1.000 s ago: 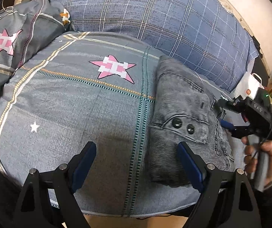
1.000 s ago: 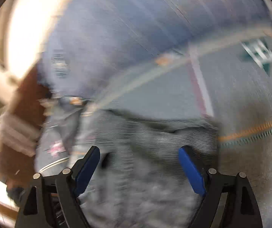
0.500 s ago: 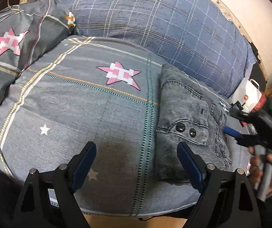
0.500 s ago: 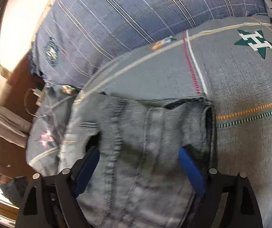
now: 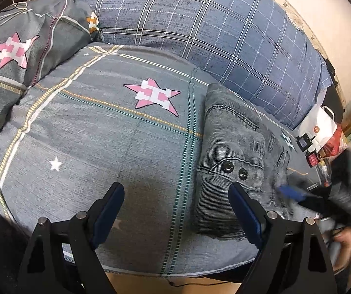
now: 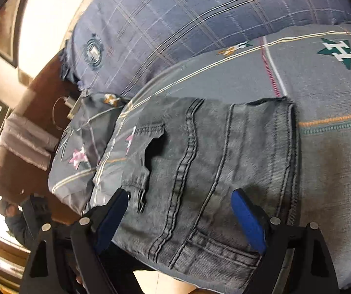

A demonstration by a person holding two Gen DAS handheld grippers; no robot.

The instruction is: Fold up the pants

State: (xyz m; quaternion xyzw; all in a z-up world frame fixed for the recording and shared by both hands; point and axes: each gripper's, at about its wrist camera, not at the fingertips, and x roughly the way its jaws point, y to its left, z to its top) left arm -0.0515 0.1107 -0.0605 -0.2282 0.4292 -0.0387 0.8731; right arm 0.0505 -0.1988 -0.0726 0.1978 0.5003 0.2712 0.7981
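Note:
The grey denim pants lie folded in a compact stack on the grey star-print bed cover, near the bed's front edge. They also fill the middle of the right wrist view, seams and a pocket flap showing. My left gripper is open and empty, held above the cover just left of the pants. My right gripper is open and empty, hovering over the pants' near edge. It shows blurred at the right in the left wrist view.
A blue plaid duvet is bunched along the back of the bed. A star-print pillow lies at the far left. A white shopping bag and small items stand beyond the bed's right end. The bed's front edge drops to the floor.
My right gripper has drawn back off the pants toward the bed's edge, jaws open throughout. My left gripper has pulled back slightly. The pants stay folded and still.

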